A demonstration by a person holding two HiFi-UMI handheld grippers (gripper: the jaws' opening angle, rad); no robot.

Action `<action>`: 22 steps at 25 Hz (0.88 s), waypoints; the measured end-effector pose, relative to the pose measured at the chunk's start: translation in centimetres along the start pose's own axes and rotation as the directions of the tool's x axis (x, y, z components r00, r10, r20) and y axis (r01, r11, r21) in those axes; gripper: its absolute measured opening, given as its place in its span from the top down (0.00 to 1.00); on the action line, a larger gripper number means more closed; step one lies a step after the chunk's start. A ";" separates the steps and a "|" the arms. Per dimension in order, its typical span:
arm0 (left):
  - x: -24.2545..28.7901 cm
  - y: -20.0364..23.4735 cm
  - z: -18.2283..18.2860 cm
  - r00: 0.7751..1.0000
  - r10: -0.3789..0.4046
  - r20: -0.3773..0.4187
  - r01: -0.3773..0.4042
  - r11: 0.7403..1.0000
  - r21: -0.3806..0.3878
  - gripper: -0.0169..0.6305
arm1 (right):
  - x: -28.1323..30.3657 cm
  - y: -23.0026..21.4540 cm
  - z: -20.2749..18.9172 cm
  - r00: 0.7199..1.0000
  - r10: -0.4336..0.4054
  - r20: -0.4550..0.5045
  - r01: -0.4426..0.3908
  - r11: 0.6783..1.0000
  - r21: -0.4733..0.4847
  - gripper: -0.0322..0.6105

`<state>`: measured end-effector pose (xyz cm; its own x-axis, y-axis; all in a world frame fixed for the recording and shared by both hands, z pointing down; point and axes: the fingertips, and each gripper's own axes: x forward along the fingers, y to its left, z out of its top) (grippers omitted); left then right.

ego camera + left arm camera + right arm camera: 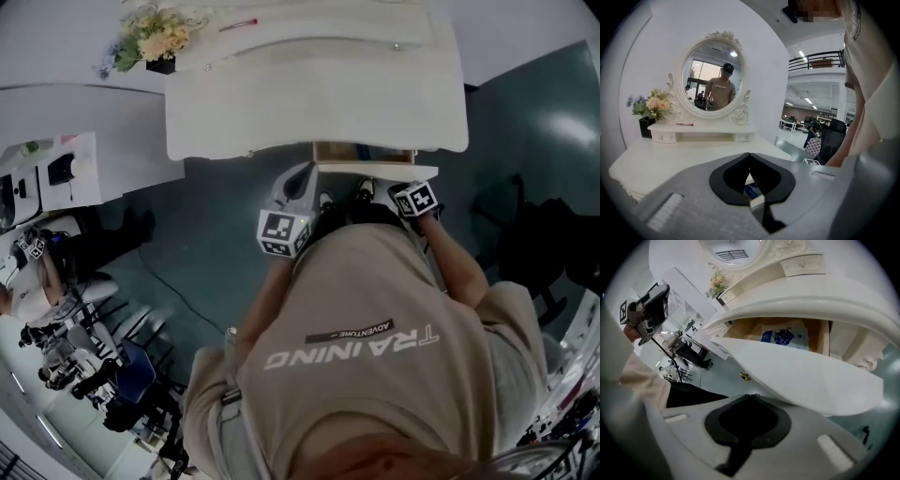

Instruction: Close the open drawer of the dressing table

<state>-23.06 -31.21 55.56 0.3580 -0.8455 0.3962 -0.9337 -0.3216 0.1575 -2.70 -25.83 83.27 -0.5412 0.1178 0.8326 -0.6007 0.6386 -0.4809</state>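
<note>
Both arms reached forward from the person's body, held low in front of the white dressing table (309, 103). The left gripper (750, 157) was at the open drawer's (375, 171) left corner, its jaws closed on nothing. The right gripper (750, 397) was at the drawer's right end, its jaws also closed and empty, their tips just under the white drawer front. The drawer stood pulled out below the worktop, a blue-printed item (780, 336) lying inside. The person's beige shirt (375, 375) carried the words "TRAINING" and, smaller, "ADVENTURE", seen upside down from the head view.
</note>
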 end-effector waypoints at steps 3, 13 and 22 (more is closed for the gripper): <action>1.2 0.2 0.2 1.000 0.020 0.004 -0.020 1.000 -0.008 0.97 | 0.0 -1.4 2.2 1.000 0.016 0.014 -0.016 0.999 -0.028 0.94; 3.8 -1.1 1.9 0.998 -0.005 0.059 0.003 0.999 0.038 0.97 | -0.4 -3.8 5.4 0.994 -0.009 0.107 0.008 1.000 0.011 0.94; 5.0 -1.4 3.8 0.996 -0.036 0.083 0.029 0.996 0.083 0.97 | -1.3 -4.9 7.1 0.982 -0.065 0.178 0.060 0.998 0.033 0.94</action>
<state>-19.98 -36.59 53.84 0.3892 -0.8661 0.3135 -0.9203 -0.3798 0.0934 -3.24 -34.50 82.52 -0.5971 -0.0617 0.7998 -0.6514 0.6191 -0.4386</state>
